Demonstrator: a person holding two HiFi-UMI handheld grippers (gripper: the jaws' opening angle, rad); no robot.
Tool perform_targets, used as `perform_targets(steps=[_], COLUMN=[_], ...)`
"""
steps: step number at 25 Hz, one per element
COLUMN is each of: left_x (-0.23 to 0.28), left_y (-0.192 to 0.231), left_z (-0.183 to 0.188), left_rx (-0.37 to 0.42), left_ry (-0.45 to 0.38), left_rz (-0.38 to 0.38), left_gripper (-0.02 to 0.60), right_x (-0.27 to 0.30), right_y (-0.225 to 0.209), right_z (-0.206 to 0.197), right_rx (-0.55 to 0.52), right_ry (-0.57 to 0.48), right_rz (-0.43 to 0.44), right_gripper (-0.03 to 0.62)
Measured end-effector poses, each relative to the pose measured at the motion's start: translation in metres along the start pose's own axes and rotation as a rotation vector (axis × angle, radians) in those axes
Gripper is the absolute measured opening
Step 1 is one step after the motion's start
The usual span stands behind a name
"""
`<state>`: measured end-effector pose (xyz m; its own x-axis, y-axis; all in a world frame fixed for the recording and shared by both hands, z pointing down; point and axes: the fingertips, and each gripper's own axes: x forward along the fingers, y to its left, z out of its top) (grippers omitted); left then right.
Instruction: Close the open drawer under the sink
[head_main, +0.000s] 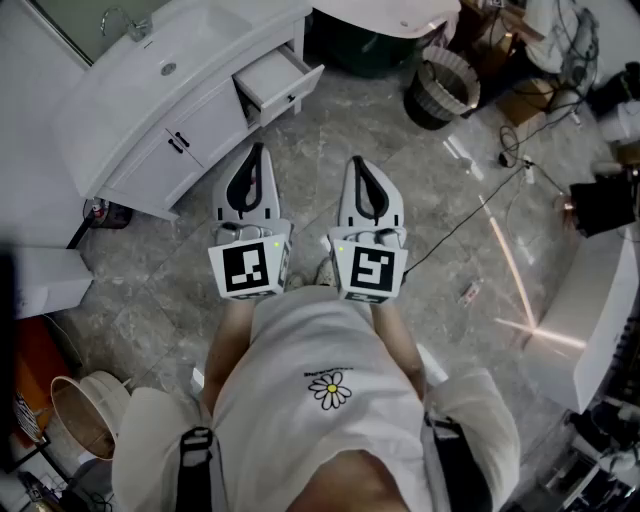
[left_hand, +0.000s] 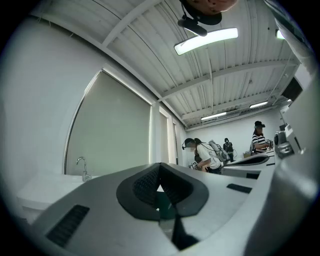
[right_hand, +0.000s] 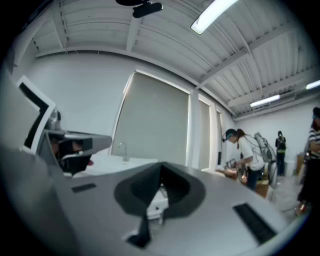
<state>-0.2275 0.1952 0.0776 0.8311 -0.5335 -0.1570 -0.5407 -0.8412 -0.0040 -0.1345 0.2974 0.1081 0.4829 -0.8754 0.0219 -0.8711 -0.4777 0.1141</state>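
White drawer (head_main: 282, 84) juts open from vanity (head_main: 215, 120) under sink (head_main: 185, 50), ahead and apart | left claw (head_main: 257, 150) clenched, empty | right claw (head_main: 357, 162) clenched, empty | step: approach | next: likely reach drawer front, push it inward
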Motion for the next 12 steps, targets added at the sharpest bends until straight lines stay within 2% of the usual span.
perform_targets(steps=[6, 12], left_x=[0.0048, 0.0090], left_y=[-0.0050, -0.0083], left_z=[-0.0057, -0.0094], left_rx=[0.009, 0.024], left_ry=[0.050, 0.056], left_rz=[-0.003, 0.000], left_gripper=[0.020, 0.020], right_x=[0.0036, 0.0068], right_y=[-0.0032, -0.0101], right_z=[-0.0045, -0.0084], right_rx=[0.002, 0.010], right_ry=[0.013, 0.022], right_rz=[0.006, 0.004], right_gripper=[0.029, 0.029])
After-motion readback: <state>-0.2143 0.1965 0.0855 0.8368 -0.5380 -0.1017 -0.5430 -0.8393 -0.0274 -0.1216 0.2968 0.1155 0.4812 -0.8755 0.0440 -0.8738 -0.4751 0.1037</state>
